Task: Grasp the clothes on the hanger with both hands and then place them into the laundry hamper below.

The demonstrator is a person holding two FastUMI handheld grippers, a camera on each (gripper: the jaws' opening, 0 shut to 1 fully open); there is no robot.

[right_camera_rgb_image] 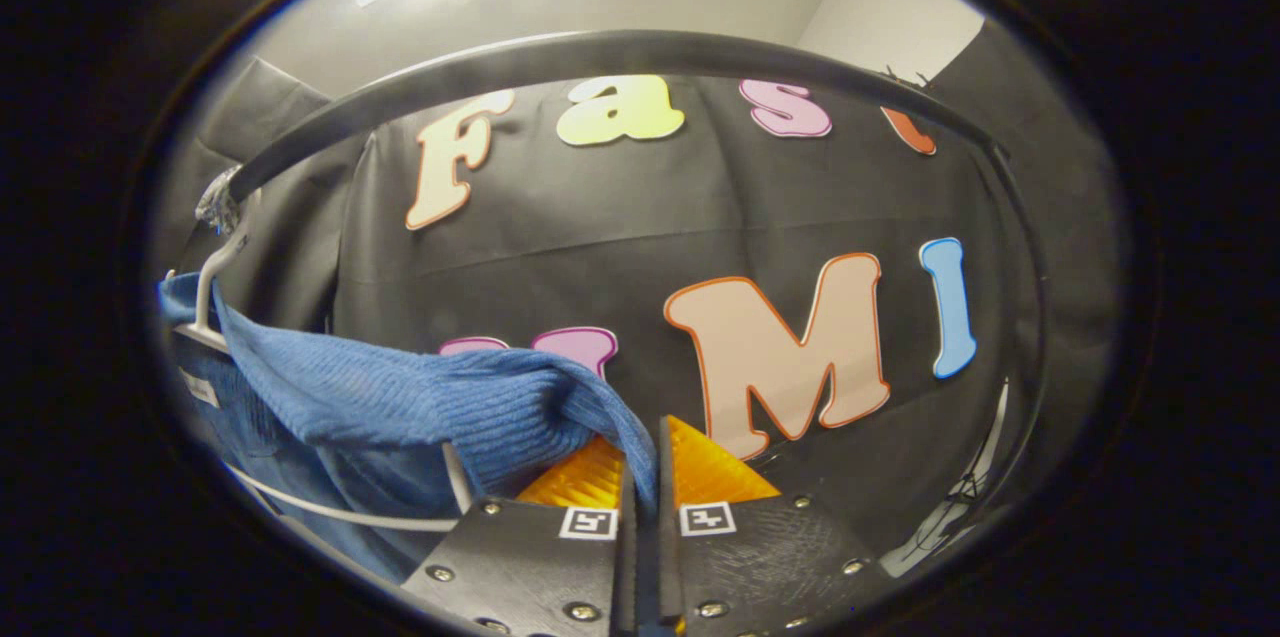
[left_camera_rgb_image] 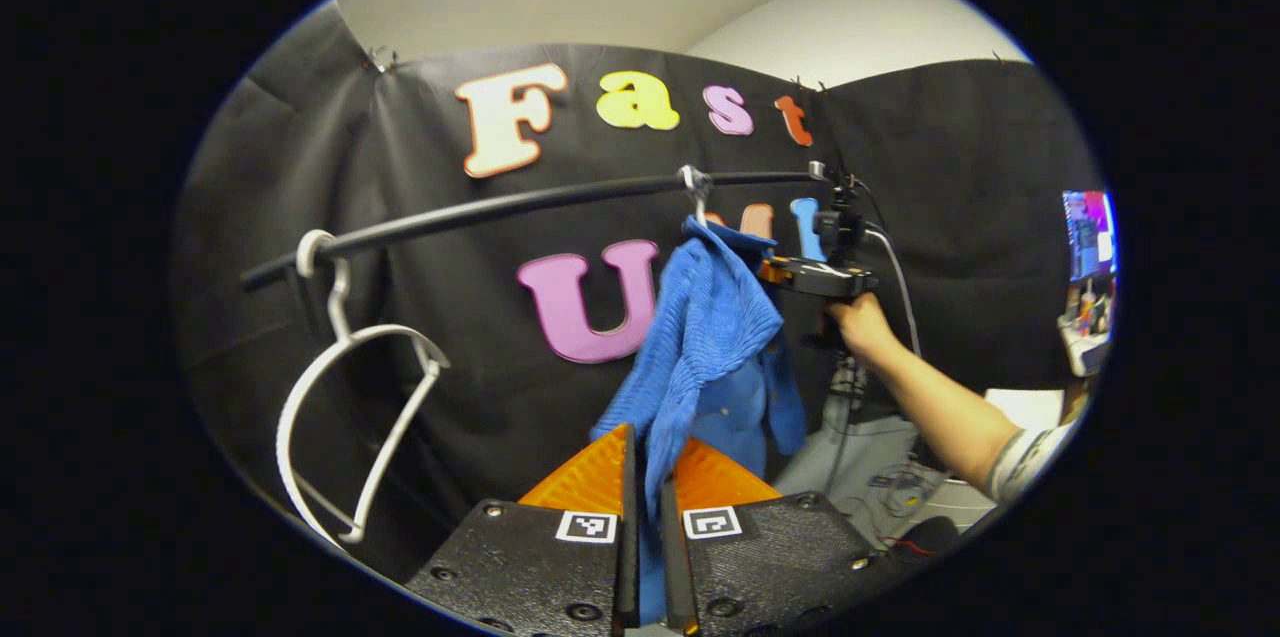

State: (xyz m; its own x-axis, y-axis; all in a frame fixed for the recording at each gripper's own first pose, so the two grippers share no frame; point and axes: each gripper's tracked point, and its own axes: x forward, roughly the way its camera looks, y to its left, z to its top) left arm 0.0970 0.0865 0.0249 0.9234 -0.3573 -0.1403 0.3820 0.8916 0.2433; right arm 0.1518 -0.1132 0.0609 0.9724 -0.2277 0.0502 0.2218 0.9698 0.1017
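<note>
1. The blue knitted garment [left_camera_rgb_image: 712, 337] hangs from a white hanger [right_camera_rgb_image: 215, 282] hooked on the black rail [left_camera_rgb_image: 520, 202]. In the left gripper view it droops from the hook down to my own claw.
2. My left claw [left_camera_rgb_image: 648, 477] has its two fingers closed on a lower fold of the garment; cloth passes through the narrow gap between them, so I read it as clamped on the fabric.
3. My right claw [right_camera_rgb_image: 645, 472] is likewise pinched on the upper edge of the knit, near the shoulder. In the left gripper view I see the same claw [left_camera_rgb_image: 790, 269] up beside the hook, held by a hand [left_camera_rgb_image: 860, 322].
4. The relation that matters: the garment's long axis runs roughly vertical, from the right claw up by the rail to the left claw below. The right claw is the nearer one to the hanger's hook.
5. My judgement: the cloth must come off the hanger shoulder before anything goes down, so the right claw leads and the left follows.
6. A second, bare white hanger [left_camera_rgb_image: 345, 397] hangs further along the rail, well apart from the garment.
7. The hamper is not something I can place from here.
</note>
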